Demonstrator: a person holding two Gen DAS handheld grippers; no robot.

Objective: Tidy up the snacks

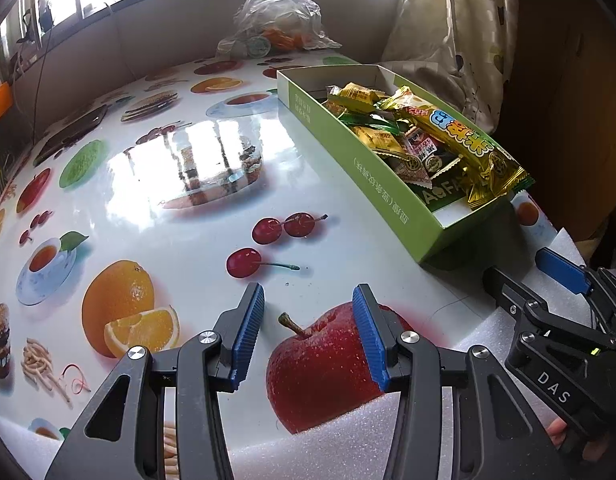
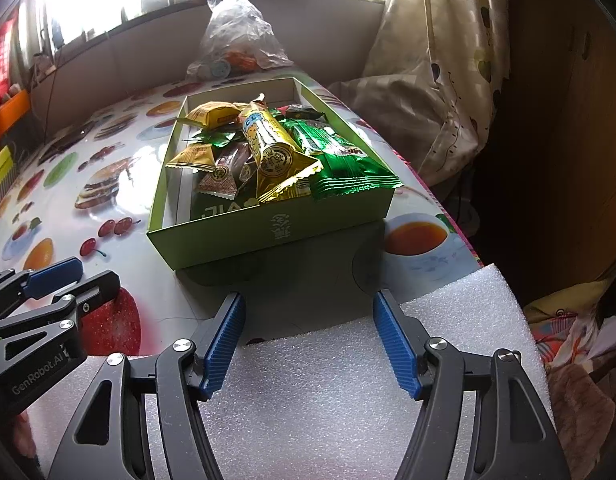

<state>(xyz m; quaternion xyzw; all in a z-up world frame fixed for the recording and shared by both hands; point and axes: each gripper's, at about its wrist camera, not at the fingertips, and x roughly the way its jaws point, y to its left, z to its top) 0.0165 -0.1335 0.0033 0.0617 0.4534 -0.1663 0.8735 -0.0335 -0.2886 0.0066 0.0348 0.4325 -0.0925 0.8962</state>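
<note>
A green cardboard box (image 1: 372, 178) (image 2: 267, 232) sits on the fruit-print table and holds several wrapped snacks: a long gold bar (image 1: 460, 140) (image 2: 267, 148), green packets (image 2: 348, 168) and small yellow packets (image 2: 193, 158). My left gripper (image 1: 308, 304) is open and empty, low over the printed apple, left of the box. My right gripper (image 2: 308, 308) is open and empty, just in front of the box's near end, above a white foam sheet (image 2: 348, 380). Each gripper shows in the other's view: the right one (image 1: 548, 280), the left one (image 2: 67, 276).
A clear plastic bag (image 1: 275, 12) (image 2: 235, 36) with food items lies at the table's far end by the window sill. A patterned curtain (image 1: 452, 28) (image 2: 440, 60) hangs at the right. Coloured boxes (image 2: 3, 140) stand at the far left. The table's right edge (image 2: 460, 232) drops off.
</note>
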